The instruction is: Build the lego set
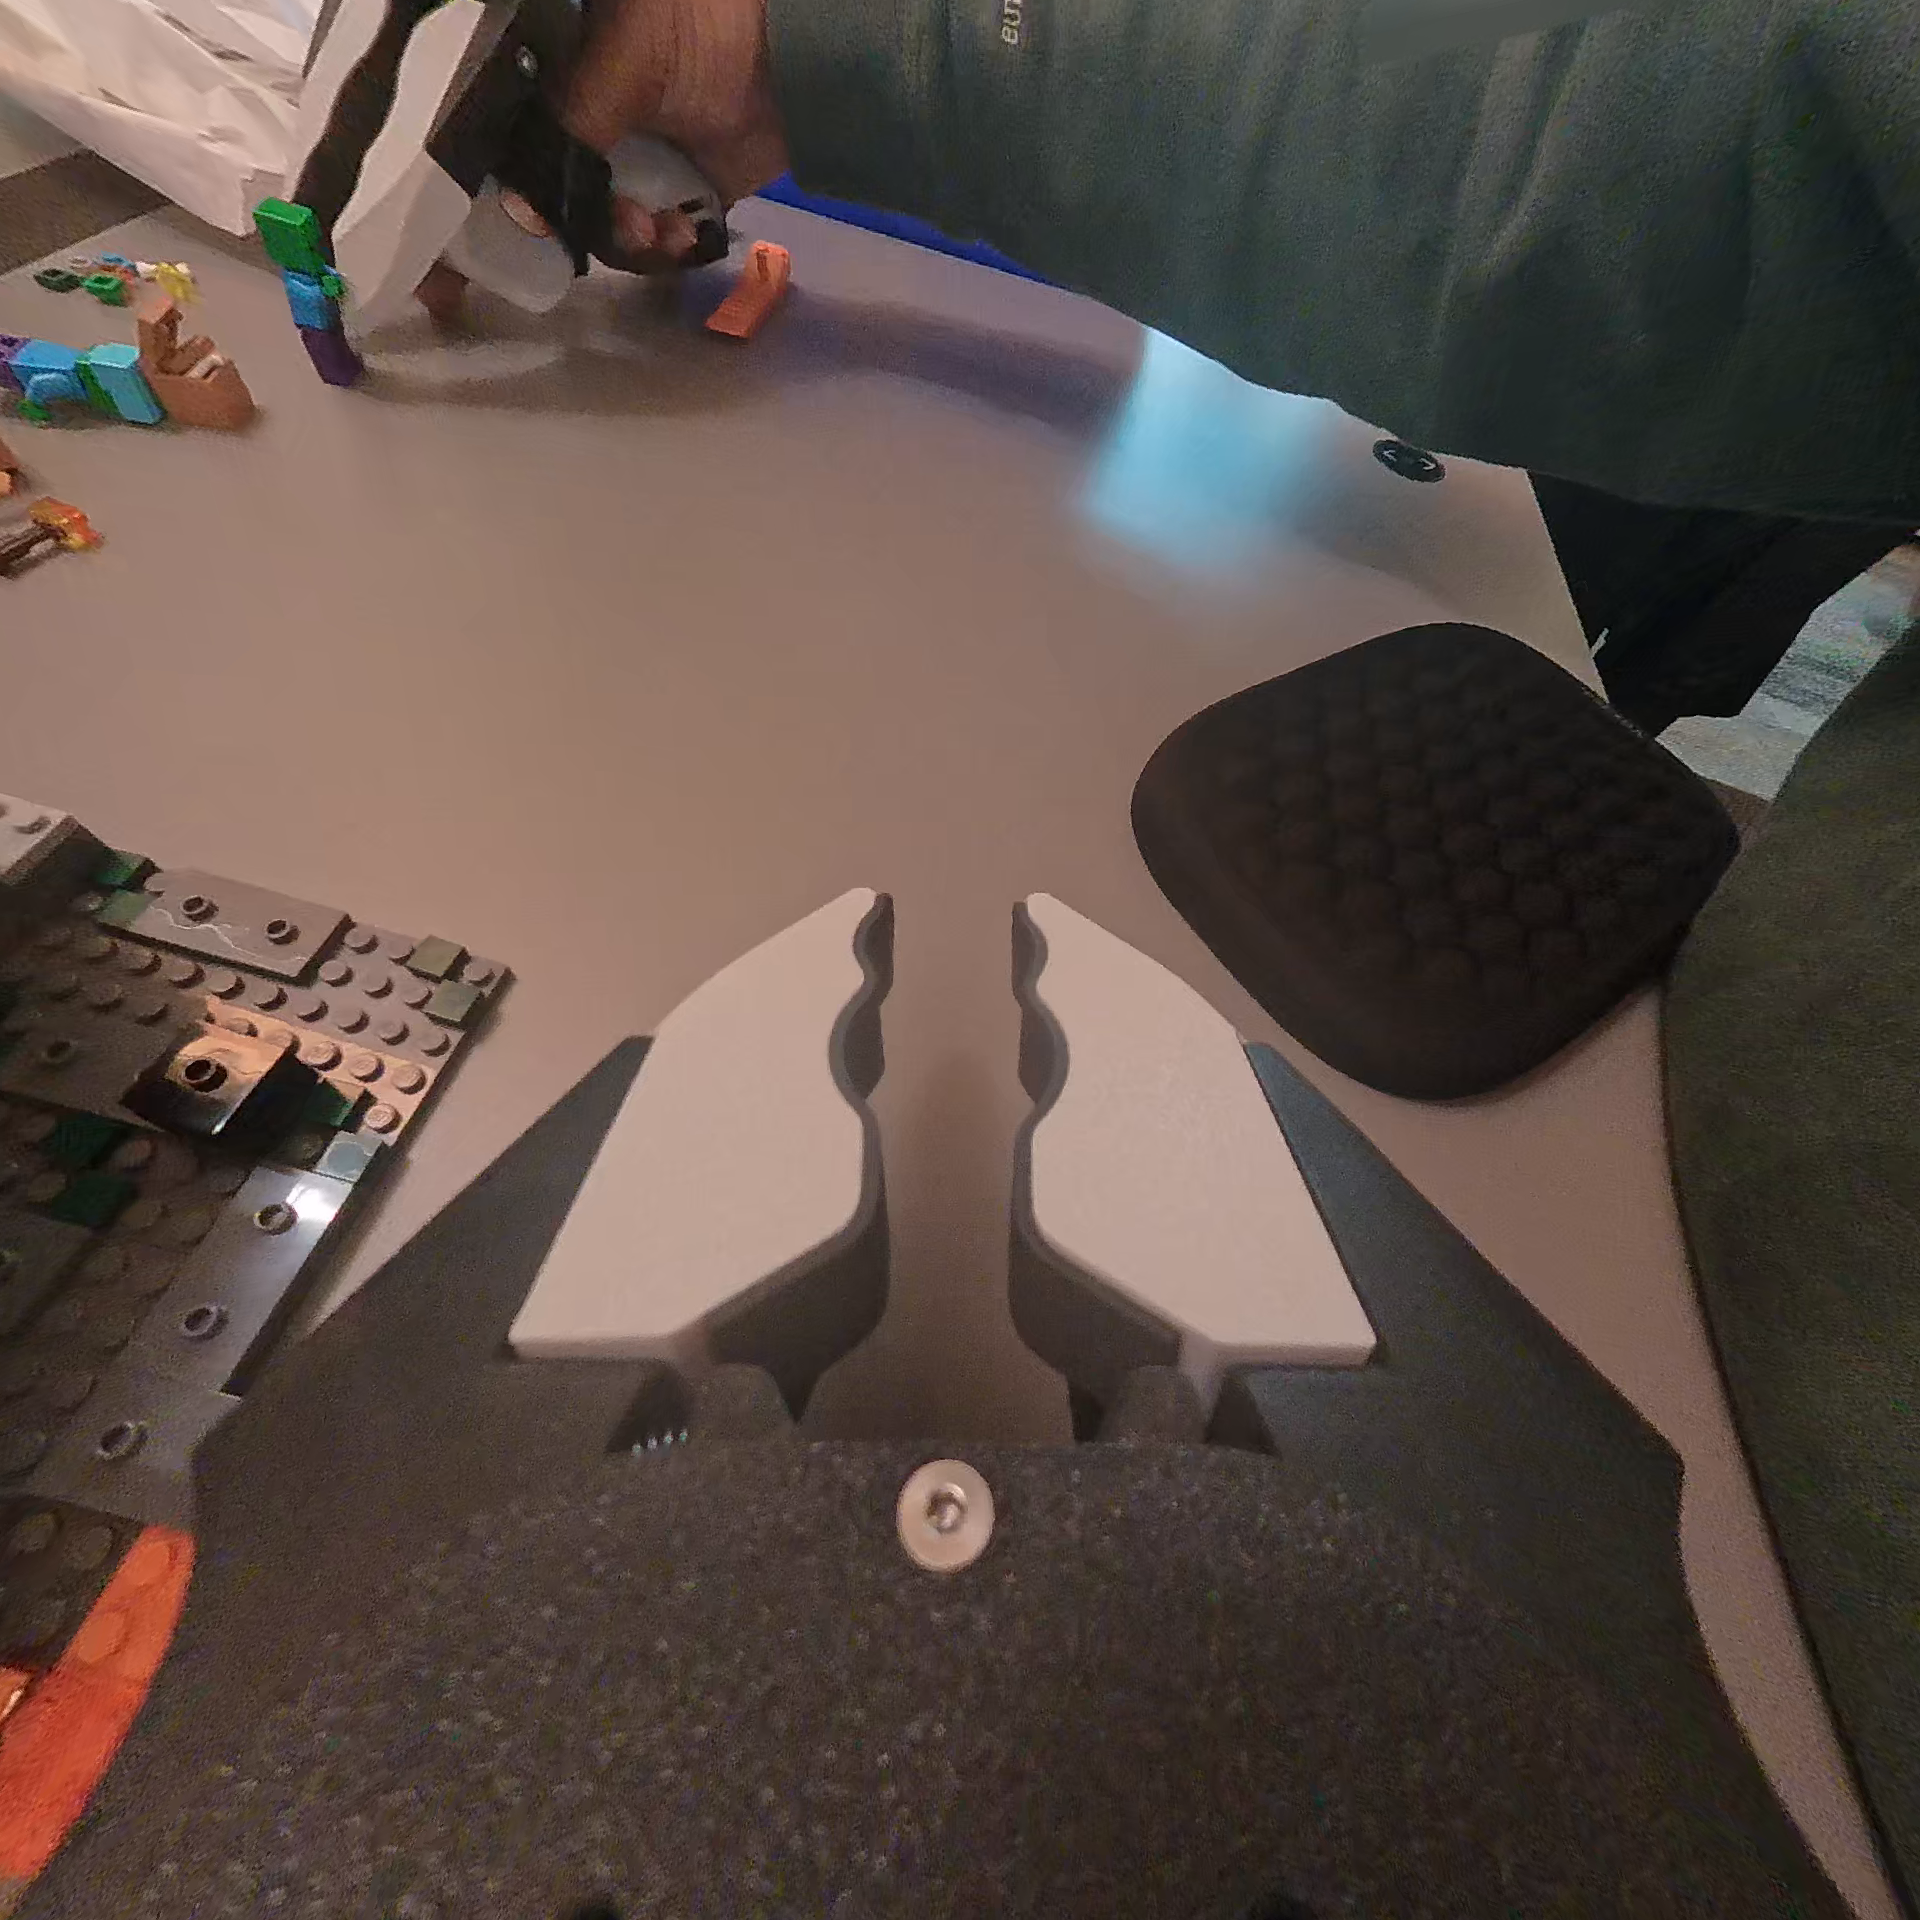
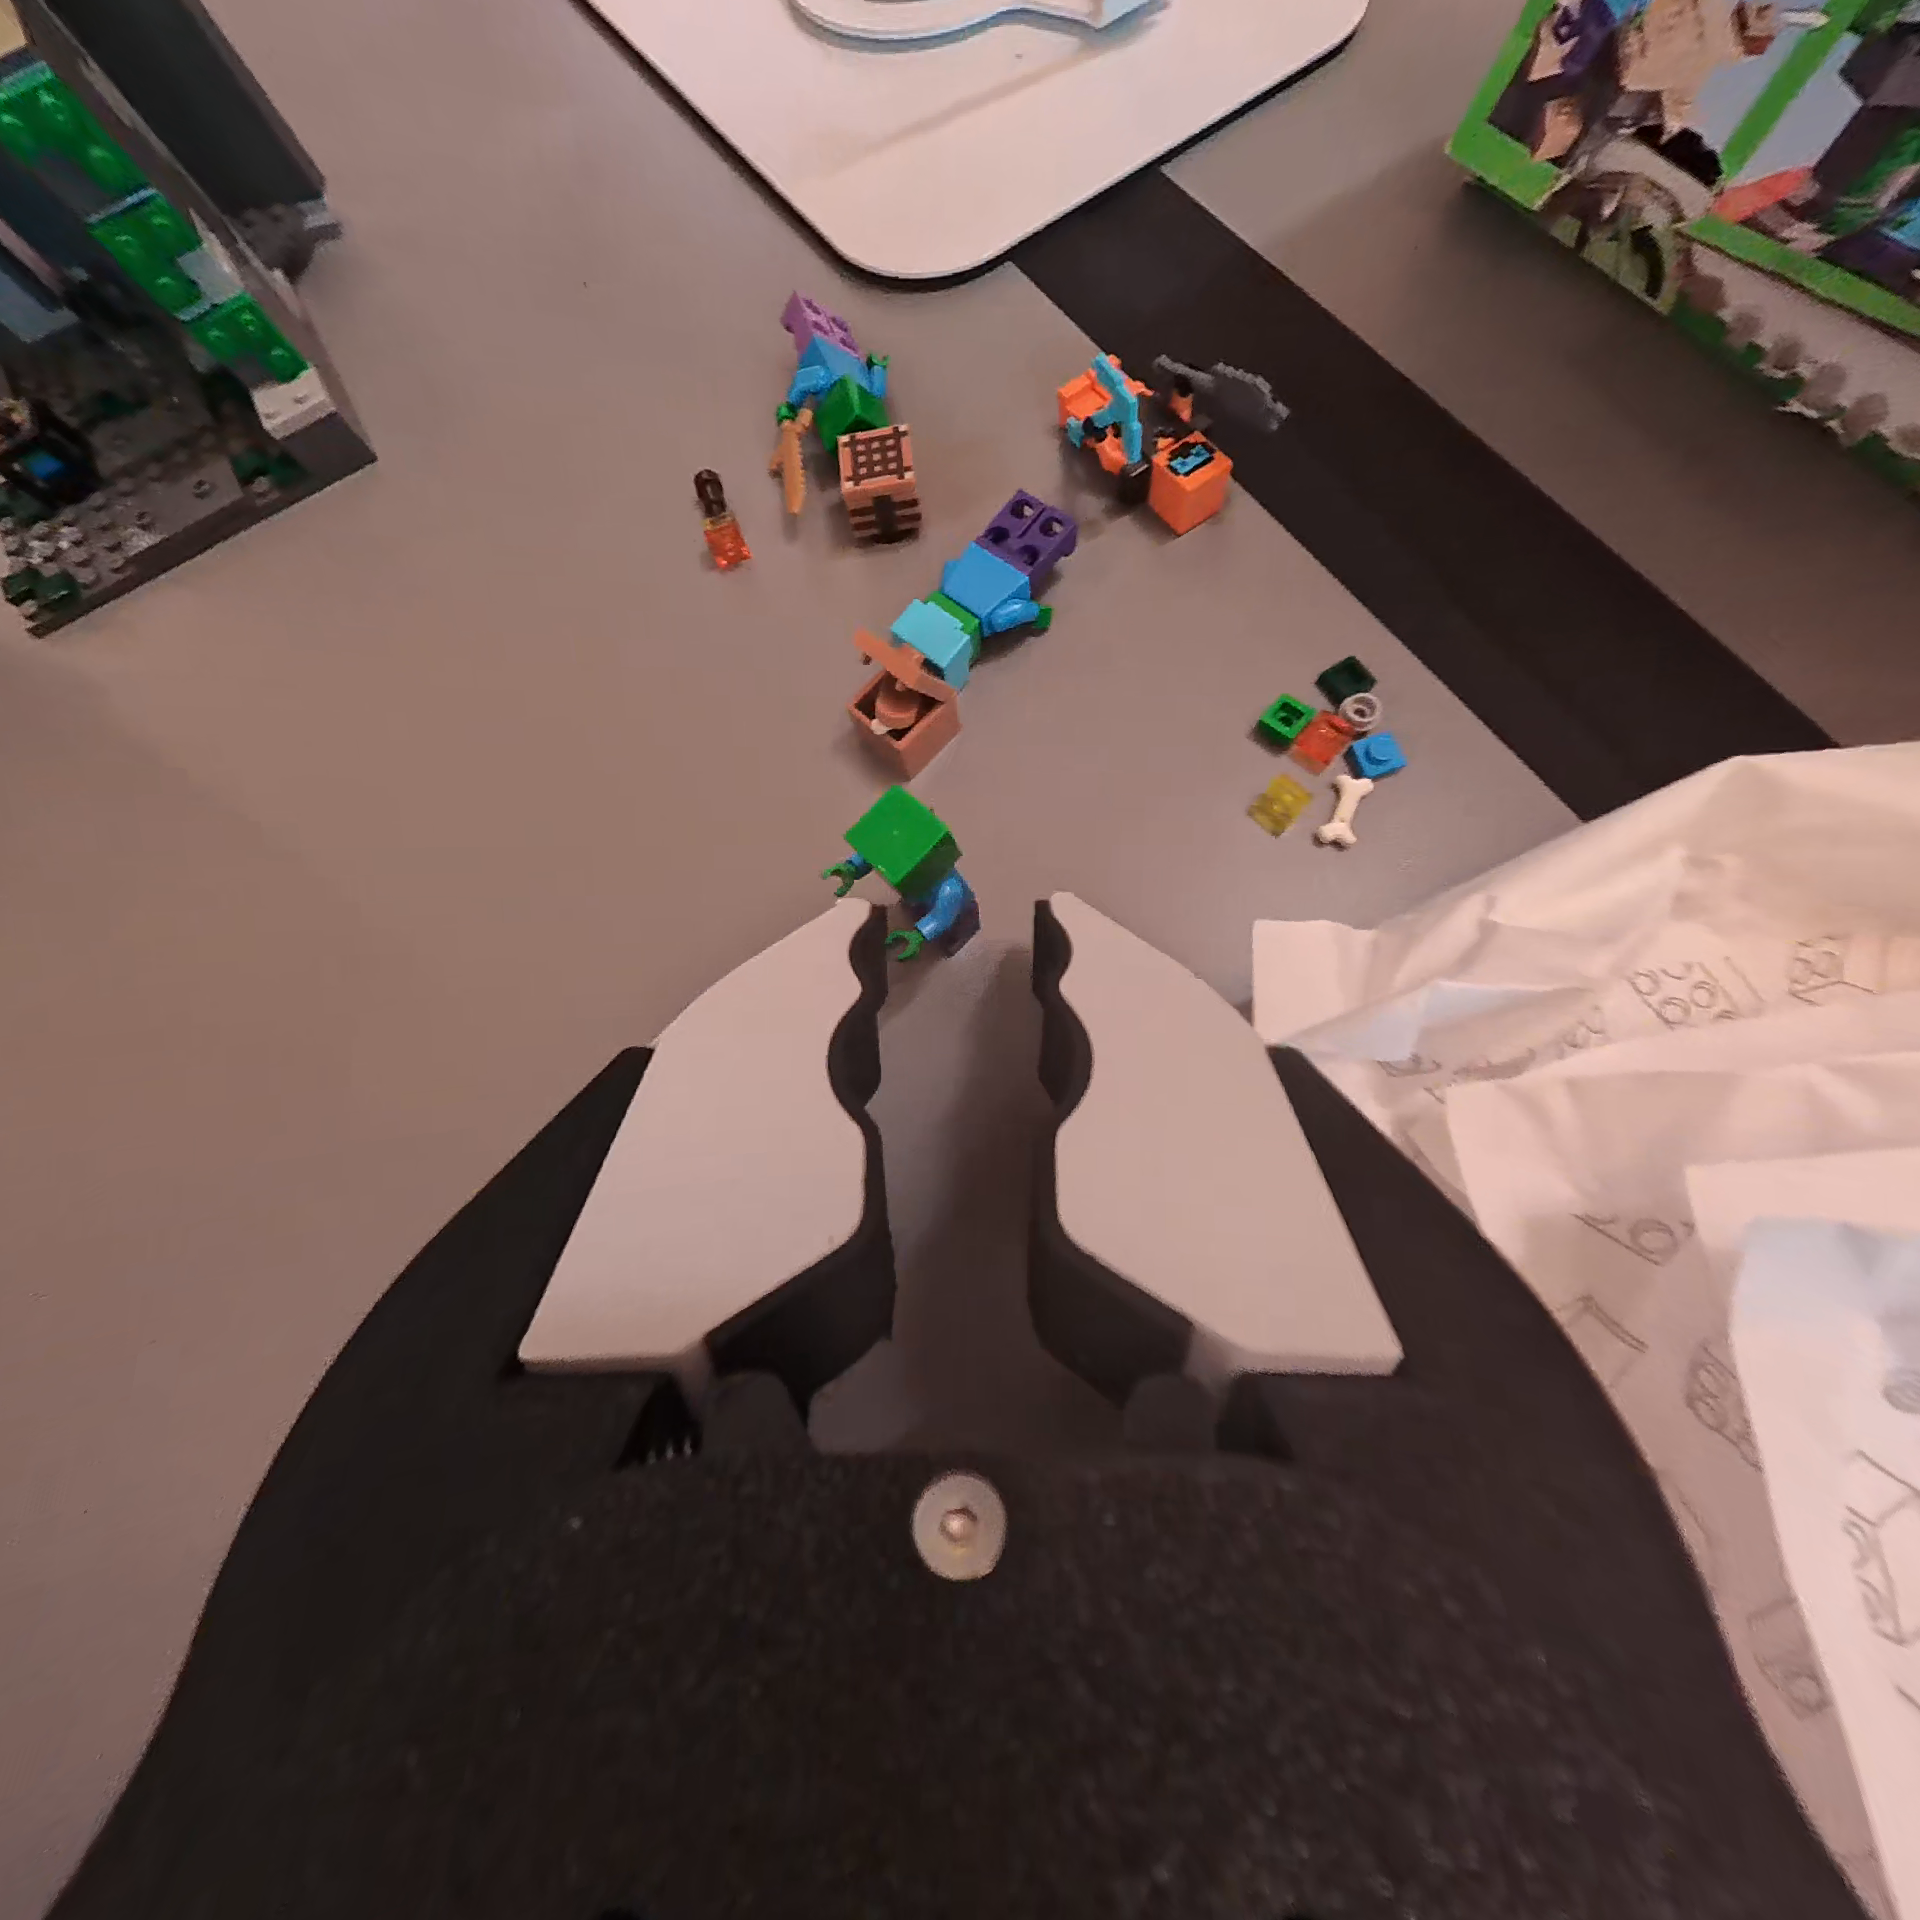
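My right gripper (image 2: 951, 914) is open, low over the grey table (image 2: 416, 831). A small brick figure (image 2: 904, 862) with a green cube head, blue arms and purple legs stands upright just past its fingertips, nearer the left one, and neither pad presses on it. In the left wrist view the same figure (image 1: 310, 291) stands free next to the right gripper's fingers (image 1: 400, 197), which a hand (image 1: 675, 94) holds. My left gripper (image 1: 951, 909) is open and empty over bare table, between a dark studded baseplate (image 1: 208, 1049) and a black pad (image 1: 1423, 862).
Two more figures (image 2: 987, 592) (image 2: 831, 364) lie beyond, beside a brown chest (image 2: 904, 727) and a brown crate (image 2: 878, 483). Small loose pieces (image 2: 1320, 748), an orange cluster (image 2: 1143, 436), crumpled paper sheets (image 2: 1610, 1039), a green box (image 2: 1714, 156), a white mat (image 2: 987, 135) and a dark brick build (image 2: 135, 364) surround them.
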Demonstrator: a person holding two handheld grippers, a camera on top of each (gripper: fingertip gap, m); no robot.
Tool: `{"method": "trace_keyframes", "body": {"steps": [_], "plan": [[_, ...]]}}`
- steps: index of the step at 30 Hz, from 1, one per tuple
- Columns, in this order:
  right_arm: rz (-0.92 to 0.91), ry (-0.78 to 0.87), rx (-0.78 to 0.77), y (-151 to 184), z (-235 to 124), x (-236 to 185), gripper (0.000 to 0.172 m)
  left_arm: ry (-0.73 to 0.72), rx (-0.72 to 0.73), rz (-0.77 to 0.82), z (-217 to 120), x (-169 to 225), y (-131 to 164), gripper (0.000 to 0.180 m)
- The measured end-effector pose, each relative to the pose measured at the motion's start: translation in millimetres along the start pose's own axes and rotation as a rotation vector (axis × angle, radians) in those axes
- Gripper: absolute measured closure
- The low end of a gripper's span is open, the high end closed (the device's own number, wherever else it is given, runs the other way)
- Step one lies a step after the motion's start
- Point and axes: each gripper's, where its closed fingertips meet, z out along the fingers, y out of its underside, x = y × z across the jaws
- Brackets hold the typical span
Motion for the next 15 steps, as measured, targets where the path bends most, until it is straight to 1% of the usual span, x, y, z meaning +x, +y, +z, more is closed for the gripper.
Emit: {"method": "trace_keyframes", "body": {"steps": [3, 6, 7, 10, 15], "plan": [[-0.008, 0.019, -0.005, -3, 2, 3, 0.141, 0.000, 0.000, 0.001, 0, 0, 0, 0.159], [-0.023, 0.025, 0.015, -9, 4, 2, 0.142, 0.000, -0.003, 0.004, 0, 0, 0, 0.159], [-0.026, 0.030, 0.020, -11, 5, 2, 0.144, 0.000, -0.004, 0.006, 0, 1, 1, 0.159], [-0.039, 0.055, 0.011, -14, 10, 4, 0.158, 0.000, -0.008, 0.009, 1, 1, 1, 0.160], [-0.053, 0.119, 0.038, -27, 20, 11, 0.159, -0.001, -0.012, 0.013, 1, 1, 2, 0.160]]}}
